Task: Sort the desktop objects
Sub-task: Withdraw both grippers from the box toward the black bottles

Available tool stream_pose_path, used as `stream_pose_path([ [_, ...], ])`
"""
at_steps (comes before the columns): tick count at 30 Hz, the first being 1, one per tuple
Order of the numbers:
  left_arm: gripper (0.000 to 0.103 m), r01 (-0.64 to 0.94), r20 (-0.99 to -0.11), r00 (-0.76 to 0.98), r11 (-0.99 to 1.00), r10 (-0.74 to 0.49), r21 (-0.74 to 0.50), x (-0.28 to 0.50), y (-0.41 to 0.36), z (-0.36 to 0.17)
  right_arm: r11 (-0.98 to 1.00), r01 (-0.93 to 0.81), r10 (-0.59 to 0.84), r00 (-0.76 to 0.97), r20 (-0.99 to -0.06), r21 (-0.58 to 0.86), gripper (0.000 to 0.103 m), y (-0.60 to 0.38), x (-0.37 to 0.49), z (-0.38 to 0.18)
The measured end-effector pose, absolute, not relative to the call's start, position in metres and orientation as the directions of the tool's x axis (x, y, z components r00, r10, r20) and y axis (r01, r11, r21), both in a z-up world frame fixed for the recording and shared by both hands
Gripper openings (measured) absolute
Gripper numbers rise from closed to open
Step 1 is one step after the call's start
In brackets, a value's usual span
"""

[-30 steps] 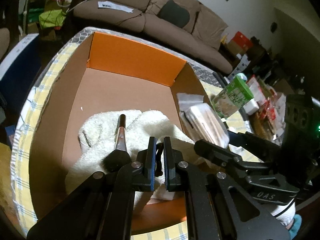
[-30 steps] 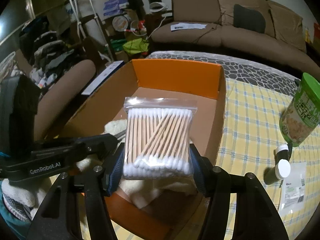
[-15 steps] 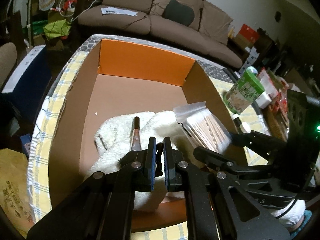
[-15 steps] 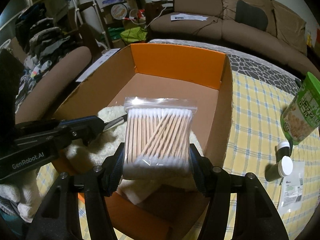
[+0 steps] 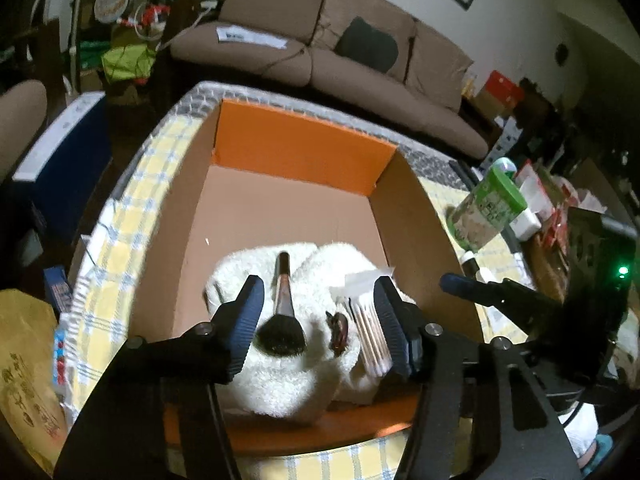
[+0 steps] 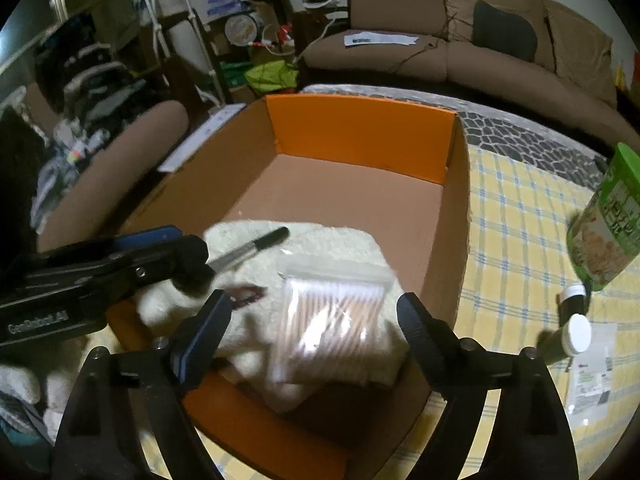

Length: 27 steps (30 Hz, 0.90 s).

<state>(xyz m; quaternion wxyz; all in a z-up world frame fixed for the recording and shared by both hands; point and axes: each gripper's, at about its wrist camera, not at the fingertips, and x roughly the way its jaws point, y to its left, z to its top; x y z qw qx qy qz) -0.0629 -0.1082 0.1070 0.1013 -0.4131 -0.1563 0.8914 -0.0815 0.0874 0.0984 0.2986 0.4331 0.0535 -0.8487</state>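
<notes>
An orange-edged cardboard box [image 5: 304, 148] [image 6: 360, 132] holds a white towel [image 5: 280, 376] [image 6: 344, 240]. On the towel lie a makeup brush [image 5: 283, 304] [image 6: 248, 249], a small dark brown clip [image 5: 340, 332] [image 6: 248, 294] and a clear bag of cotton swabs [image 5: 370, 330] [image 6: 332, 320]. My left gripper [image 5: 320, 322] [image 6: 120, 264] hangs over the brush and clip. Its jaws are opening and its pads touch nothing. My right gripper [image 6: 312, 332] [image 5: 480, 292] is over the swab bag, jaws opening wide, and the blurred bag lies loose between them.
The box stands on a yellow checked tablecloth [image 6: 516, 216]. To its right are a green canister [image 6: 608, 216] [image 5: 488, 208], small white-capped bottles [image 6: 576, 332] and a flat packet [image 6: 592, 368]. A brown sofa [image 6: 460, 48] lies beyond the table.
Both grippers have gone from shut to open. The swab bag dropped from the right gripper onto the towel. The dark clip left the left gripper's pads and lies on the towel.
</notes>
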Motion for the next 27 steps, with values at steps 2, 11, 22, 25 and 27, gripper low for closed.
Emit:
stream_pose_path([
  [2,0.054,-0.053,-0.700,-0.653,-0.939,0.290,-0.340,-0.061,-0.108,0.111,-0.818,0.554,-0.456,-0.460,-0.762,0.156,0.087,0.088,-0.082,0.102],
  [11,0.067,-0.046,-0.695,-0.661,-0.940,0.283,-0.339,-0.063,-0.109,0.111,-0.827,0.543,-0.455,-0.500,-0.737,0.142,0.091,0.094,-0.081,0.110],
  [22,0.067,-0.049,-0.702,-0.659,-0.947,0.269,-0.317,-0.063,-0.105,0.109,-0.832,0.538,-0.448,-0.511,-0.734,0.134,0.091,0.104,-0.080,0.113],
  [25,0.067,-0.052,-0.702,-0.665,-0.953,0.256,-0.299,-0.062,-0.102,0.111,-0.842,0.522,-0.447,-0.528,-0.722,0.139,0.091,0.113,-0.080,0.117],
  [27,0.067,-0.060,-0.699,-0.667,-0.954,0.257,-0.293,-0.062,-0.100,0.112,-0.848,0.511,-0.443,-0.540,-0.716,0.139,0.091,0.120,-0.080,0.120],
])
